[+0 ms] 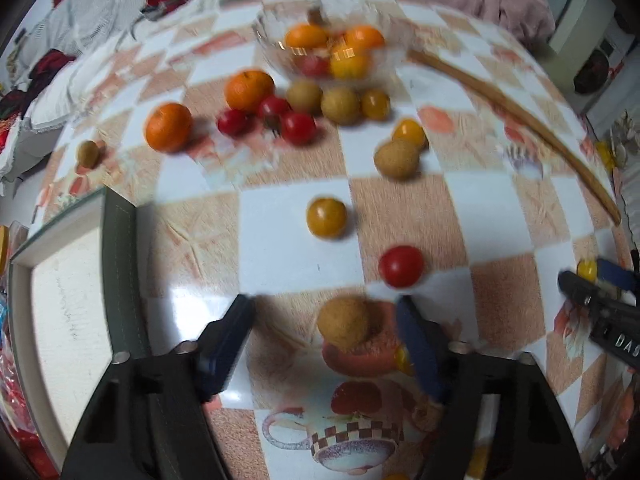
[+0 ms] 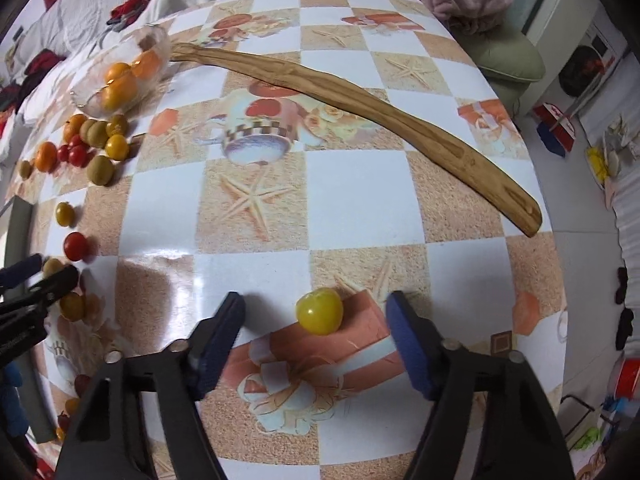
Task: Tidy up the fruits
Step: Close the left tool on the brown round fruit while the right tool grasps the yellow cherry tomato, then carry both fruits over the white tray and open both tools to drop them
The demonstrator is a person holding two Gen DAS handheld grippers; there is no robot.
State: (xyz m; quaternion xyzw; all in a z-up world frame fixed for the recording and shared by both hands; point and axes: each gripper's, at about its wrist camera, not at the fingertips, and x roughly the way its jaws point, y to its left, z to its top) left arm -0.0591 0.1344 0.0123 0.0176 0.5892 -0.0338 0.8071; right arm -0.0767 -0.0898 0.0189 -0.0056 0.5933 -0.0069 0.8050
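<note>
Left gripper (image 1: 326, 320) hangs over the checkered table (image 1: 280, 216), jaws apart around a tan round fruit (image 1: 343, 327), pads clear of it on both sides. Right gripper (image 2: 316, 314) does the same with a yellow tomato (image 2: 319, 311): jaws wide, gaps either side, nothing gripped. Up the table, a glass bowl (image 1: 280, 46) holds orange and yellow fruit. Just below it, 2 oranges (image 1: 249, 90), red tomatoes (image 1: 298, 128) and more tan fruit lie loose. A long wooden stick (image 2: 360, 96) curves across the cloth.
</note>
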